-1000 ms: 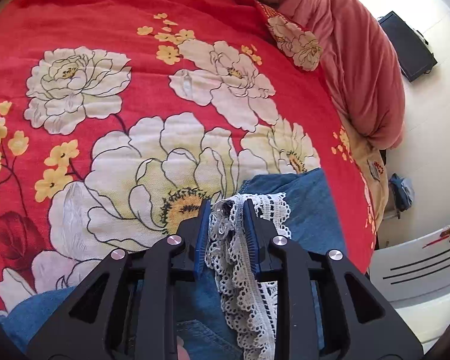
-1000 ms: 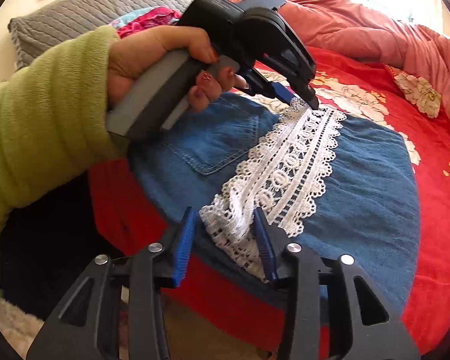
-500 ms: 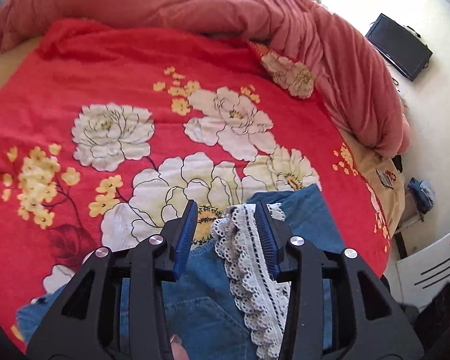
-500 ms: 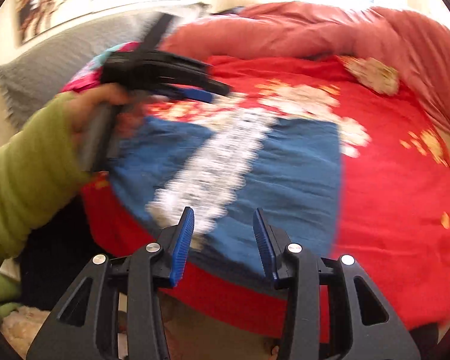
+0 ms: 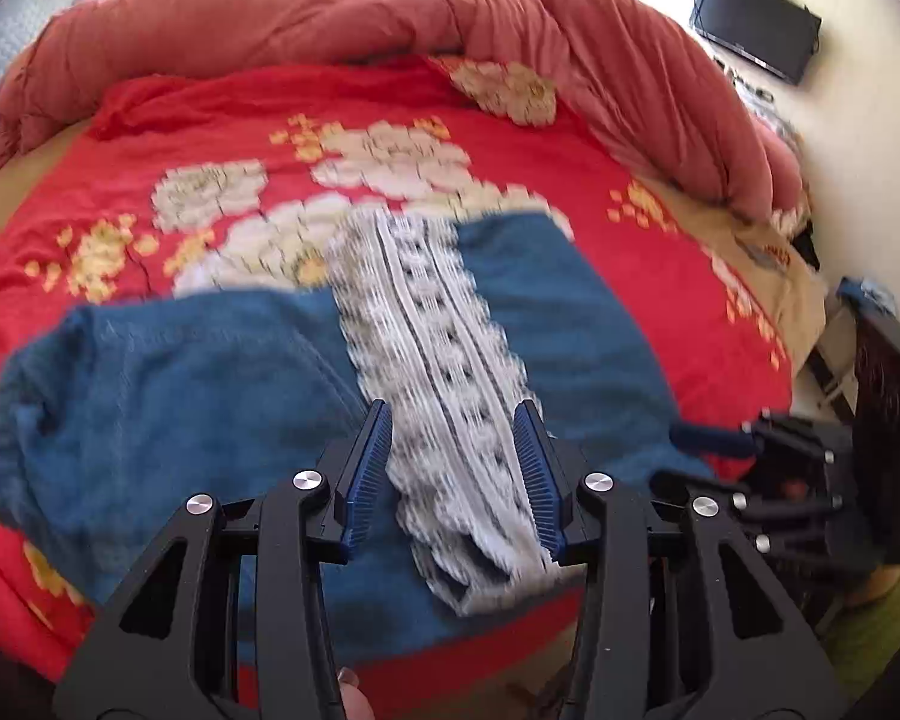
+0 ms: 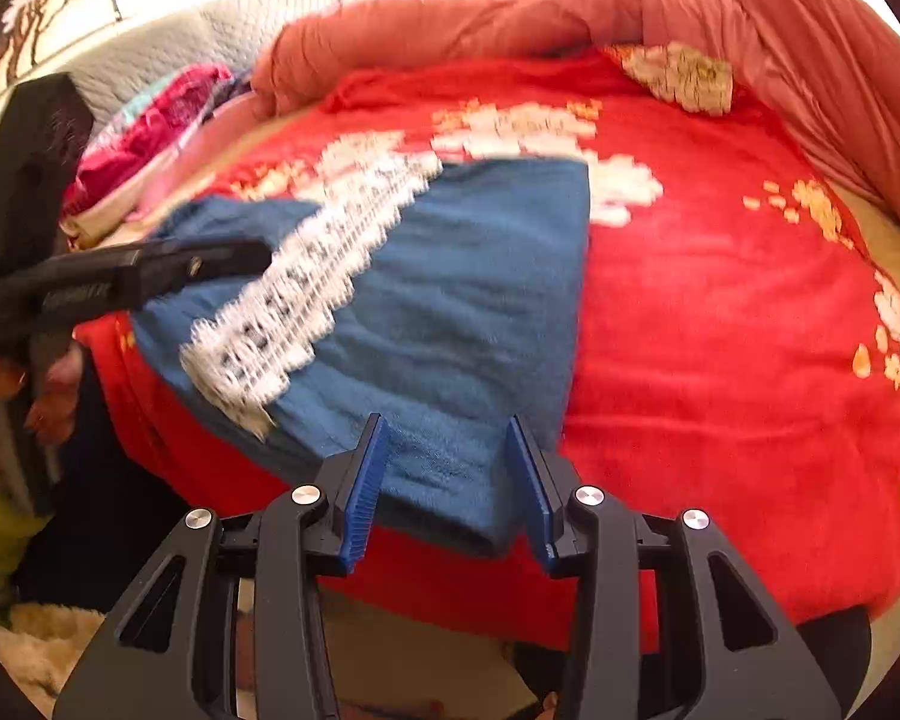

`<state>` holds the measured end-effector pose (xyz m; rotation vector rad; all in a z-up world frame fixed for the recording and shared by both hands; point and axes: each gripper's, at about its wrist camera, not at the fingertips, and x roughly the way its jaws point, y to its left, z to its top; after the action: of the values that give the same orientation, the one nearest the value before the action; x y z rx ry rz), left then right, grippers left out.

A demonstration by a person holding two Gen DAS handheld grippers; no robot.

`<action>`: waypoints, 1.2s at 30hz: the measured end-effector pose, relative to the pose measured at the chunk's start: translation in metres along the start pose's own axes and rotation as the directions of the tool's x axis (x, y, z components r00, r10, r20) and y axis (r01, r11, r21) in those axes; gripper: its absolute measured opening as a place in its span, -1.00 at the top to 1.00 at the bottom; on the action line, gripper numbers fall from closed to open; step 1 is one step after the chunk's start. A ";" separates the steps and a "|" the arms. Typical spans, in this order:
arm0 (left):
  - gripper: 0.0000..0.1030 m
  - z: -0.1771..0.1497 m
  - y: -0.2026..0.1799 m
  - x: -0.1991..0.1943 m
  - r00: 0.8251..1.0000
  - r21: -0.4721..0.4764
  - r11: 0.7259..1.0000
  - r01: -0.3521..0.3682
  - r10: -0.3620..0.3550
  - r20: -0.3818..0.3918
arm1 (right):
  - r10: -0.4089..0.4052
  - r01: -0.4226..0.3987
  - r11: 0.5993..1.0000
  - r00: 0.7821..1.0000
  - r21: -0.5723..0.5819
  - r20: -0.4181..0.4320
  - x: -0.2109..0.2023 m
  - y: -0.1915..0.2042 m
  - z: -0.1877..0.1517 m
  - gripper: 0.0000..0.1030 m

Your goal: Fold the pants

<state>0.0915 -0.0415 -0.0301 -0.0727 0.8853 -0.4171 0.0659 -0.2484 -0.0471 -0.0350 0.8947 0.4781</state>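
Both tongs, left gripper (image 5: 456,474) and right gripper (image 6: 447,489), hang released above the near bed edge. Folded blue denim pants with white lace strip (image 5: 444,348) lie on the red floral blanket (image 6: 720,330); limp, moderately heavy cloth, best pinched at corners.

Bright daylight, motion blur, fisheye warp

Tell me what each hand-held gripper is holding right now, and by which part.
Nothing. The left hand-held gripper and right hand-held gripper are both open above the folded pants, gripping no part of them.
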 end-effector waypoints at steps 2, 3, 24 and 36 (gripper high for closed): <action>0.32 -0.010 -0.003 0.008 0.999 -0.001 1.000 -0.028 0.028 -0.034 | 0.001 -0.001 1.000 1.000 -0.004 0.000 0.001 0.000 -0.002 0.23; 0.32 -0.017 -0.003 0.012 0.997 0.002 0.998 -0.057 0.057 -0.052 | 0.004 -0.004 1.000 1.000 -0.005 -0.003 0.001 -0.001 -0.002 0.22; 0.22 -0.035 -0.002 -0.009 0.998 -0.092 0.994 -0.061 0.060 -0.012 | -0.024 0.022 0.999 0.998 0.031 0.065 -0.020 -0.003 -0.002 -0.19; -0.09 -0.035 -0.004 -0.043 0.993 -0.100 0.991 -0.088 0.095 0.067 | -0.061 0.048 0.995 0.987 0.089 0.148 -0.044 -0.004 0.007 -0.66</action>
<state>0.0394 -0.0248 -0.0199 -0.1352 0.8345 -0.2836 0.0494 -0.2671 -0.0094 0.0534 0.7634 0.3861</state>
